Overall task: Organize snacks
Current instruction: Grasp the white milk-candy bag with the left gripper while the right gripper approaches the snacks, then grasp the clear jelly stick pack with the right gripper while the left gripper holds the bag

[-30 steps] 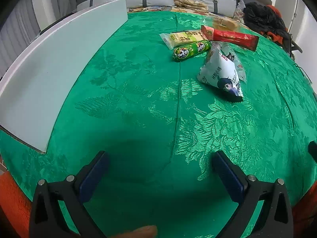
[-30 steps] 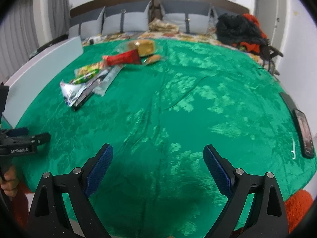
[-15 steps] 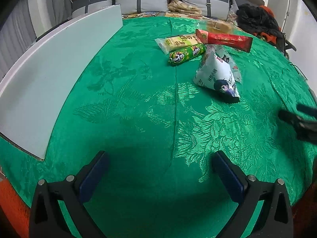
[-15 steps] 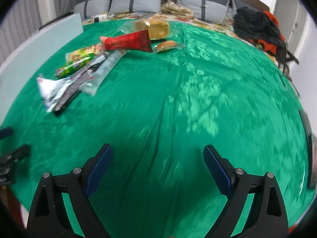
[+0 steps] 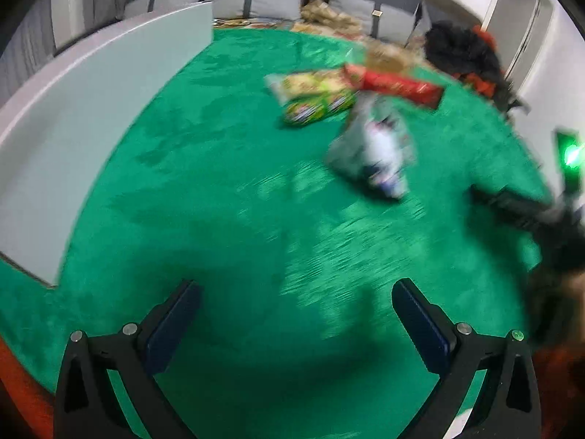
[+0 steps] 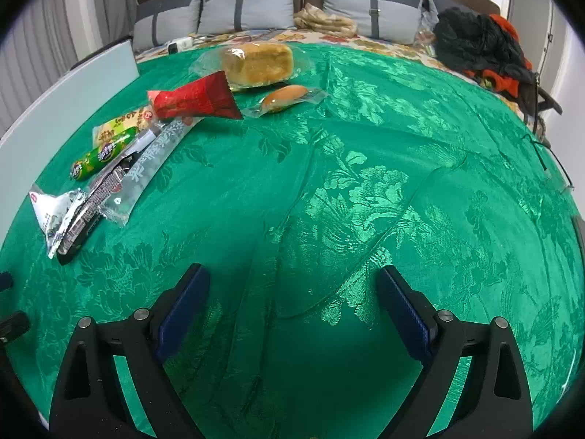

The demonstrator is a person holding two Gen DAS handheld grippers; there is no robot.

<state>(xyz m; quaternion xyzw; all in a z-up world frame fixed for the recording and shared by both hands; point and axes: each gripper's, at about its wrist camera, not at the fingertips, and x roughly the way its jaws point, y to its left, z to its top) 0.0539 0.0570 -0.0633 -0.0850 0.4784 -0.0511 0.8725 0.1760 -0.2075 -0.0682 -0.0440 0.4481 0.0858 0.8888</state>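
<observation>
A green patterned cloth (image 6: 365,190) is spread over the whole work surface, and a pale board (image 6: 62,117) is stood along its left edge. The snacks are gathered in one loose cluster on the far left part of the cloth: a wrapped loaf (image 6: 257,63) at the back, a red packet (image 6: 195,100) in front of it, a small bun in clear wrap (image 6: 285,97) beside that, then a long silver packet (image 6: 151,168), a green sausage stick (image 6: 102,153) and a white pouch (image 6: 51,216) nearest the front.

The right gripper (image 6: 292,314) is held wide open above bare cloth, with nothing between its jaws. The left gripper (image 5: 292,325) is likewise spread wide and empty; its view is blurred.

From the right gripper the cluster lies ahead and well to the left, with the silver packet's long axis run diagonally from near-left to far-right. The white pouch is judged to be nearer the left gripper, so it is likely to be reached from that side.
</observation>
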